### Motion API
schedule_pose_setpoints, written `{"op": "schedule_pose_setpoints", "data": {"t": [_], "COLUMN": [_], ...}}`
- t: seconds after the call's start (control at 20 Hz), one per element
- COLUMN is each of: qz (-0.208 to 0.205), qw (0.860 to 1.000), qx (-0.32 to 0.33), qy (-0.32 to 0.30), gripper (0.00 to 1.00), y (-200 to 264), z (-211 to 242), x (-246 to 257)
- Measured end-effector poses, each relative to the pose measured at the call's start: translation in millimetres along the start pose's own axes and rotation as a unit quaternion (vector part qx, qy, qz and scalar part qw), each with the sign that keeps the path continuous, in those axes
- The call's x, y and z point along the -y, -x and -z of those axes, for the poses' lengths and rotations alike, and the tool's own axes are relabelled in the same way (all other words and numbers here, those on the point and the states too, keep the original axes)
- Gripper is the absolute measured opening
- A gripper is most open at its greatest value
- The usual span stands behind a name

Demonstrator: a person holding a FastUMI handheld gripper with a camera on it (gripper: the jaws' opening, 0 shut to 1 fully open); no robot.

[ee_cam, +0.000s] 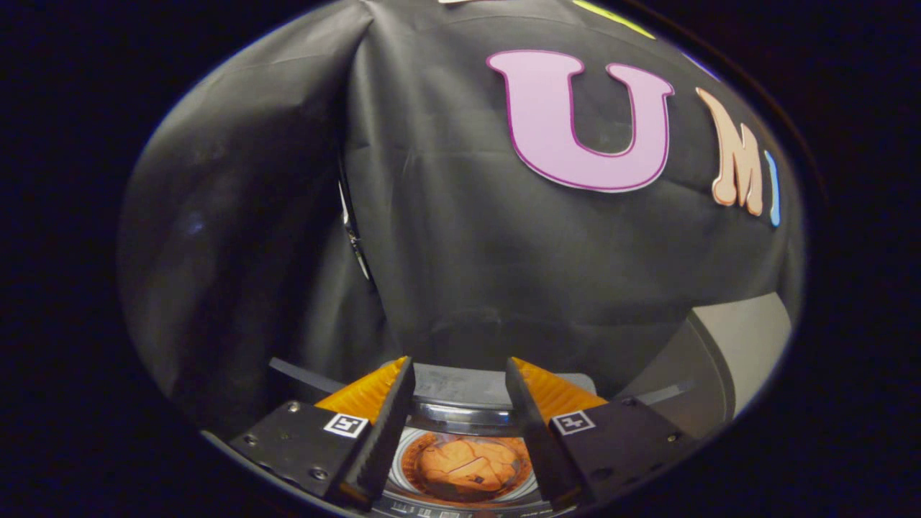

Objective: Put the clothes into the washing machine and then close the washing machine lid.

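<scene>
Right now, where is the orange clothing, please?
In the gripper view, the orange clothing lies inside the washing machine drum, seen through its round opening, below and between the open gripper fingers, which hold nothing.

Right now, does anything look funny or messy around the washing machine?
Nothing looks messy. The orange clothes sit bunched inside the washing machine drum, none hanging over its rim. The claw hangs open above them, holding nothing. The grey lid stands up at the side, so the machine is not closed yet.

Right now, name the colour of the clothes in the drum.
Orange, seen in the gripper view: clothes between the open tongs.
</scene>
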State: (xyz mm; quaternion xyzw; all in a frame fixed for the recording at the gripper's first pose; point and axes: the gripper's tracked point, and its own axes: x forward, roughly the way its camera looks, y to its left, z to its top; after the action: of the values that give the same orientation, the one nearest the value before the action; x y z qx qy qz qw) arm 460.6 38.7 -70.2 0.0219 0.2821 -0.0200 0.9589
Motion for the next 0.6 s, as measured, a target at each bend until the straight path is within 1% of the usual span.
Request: {"op": "schedule_pose_setpoints", "data": {"t": [0.25,0.4,0.5,0.6], "qz": [-0.005,-0.012,-0.017,-0.011], "qw": [1.0,1.0,1.0,1.0], "qx": [-0.012,0.001,-0.02,-0.009], "qy": [0.001,-0.008,-0.014,-0.018], "gripper": [0.8,0.8,0.79,0.79], "y": [7,5,5,6], "z": [18,18,27,13], "x": [-3,-8,-7,-2]}}
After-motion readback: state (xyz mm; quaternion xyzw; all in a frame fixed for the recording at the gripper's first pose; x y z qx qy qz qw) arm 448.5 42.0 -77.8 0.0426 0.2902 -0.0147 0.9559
